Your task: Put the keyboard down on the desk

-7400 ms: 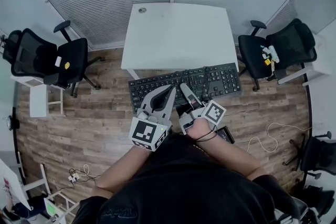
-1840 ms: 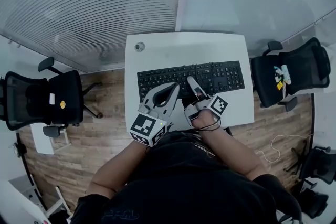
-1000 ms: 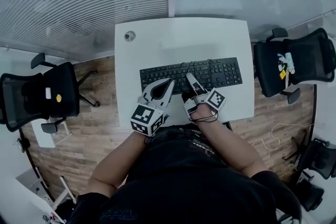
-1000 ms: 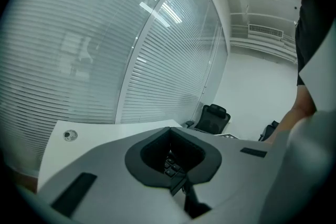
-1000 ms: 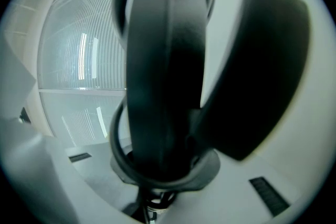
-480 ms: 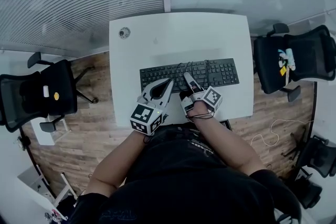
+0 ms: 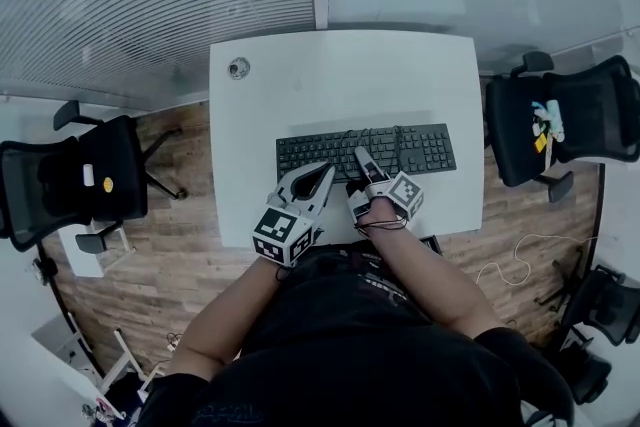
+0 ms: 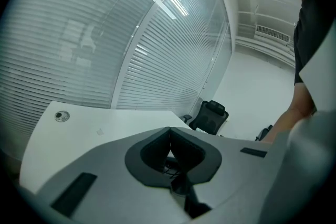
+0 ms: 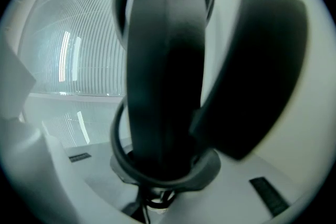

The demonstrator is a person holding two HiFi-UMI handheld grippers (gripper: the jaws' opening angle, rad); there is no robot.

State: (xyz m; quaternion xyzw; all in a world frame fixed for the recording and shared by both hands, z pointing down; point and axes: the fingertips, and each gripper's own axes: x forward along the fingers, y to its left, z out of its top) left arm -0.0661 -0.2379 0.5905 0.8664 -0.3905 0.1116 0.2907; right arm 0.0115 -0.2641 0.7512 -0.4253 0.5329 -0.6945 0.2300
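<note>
Two grippers met at the near edge of a black keyboard (image 7: 405, 149) that lay lengthwise, left to right, over the near half of the white tabletop (image 7: 340, 80), closer to its right side. Whether the keyboard rested fully on the surface or hung just above it could not be told. The right gripper (image 7: 358, 155) was clamped on the keyboard near the middle of the near edge; in the right gripper view the dark body filled the space between its grey jaws, with a loop of dark cable (image 9: 112, 144) curling round it. The left gripper (image 7: 326, 169) sat just to the left of the right one, its tip over the keyboard's near rows. In the left gripper view its jaws met tip to tip, nothing showed pinched at the tips, and keys appeared through the oval gap behind them. Each gripper carried a marker cube, the left (image 7: 283, 235) and the right (image 7: 405, 194). A round grommet (image 7: 238, 68) sat in the far left corner of the tabletop. One black office chair (image 7: 85, 177) stood on the wooden floor (image 7: 190, 265) to the left, and another (image 7: 575, 120) to the right held small coloured items (image 7: 545, 120) on its seat.
</note>
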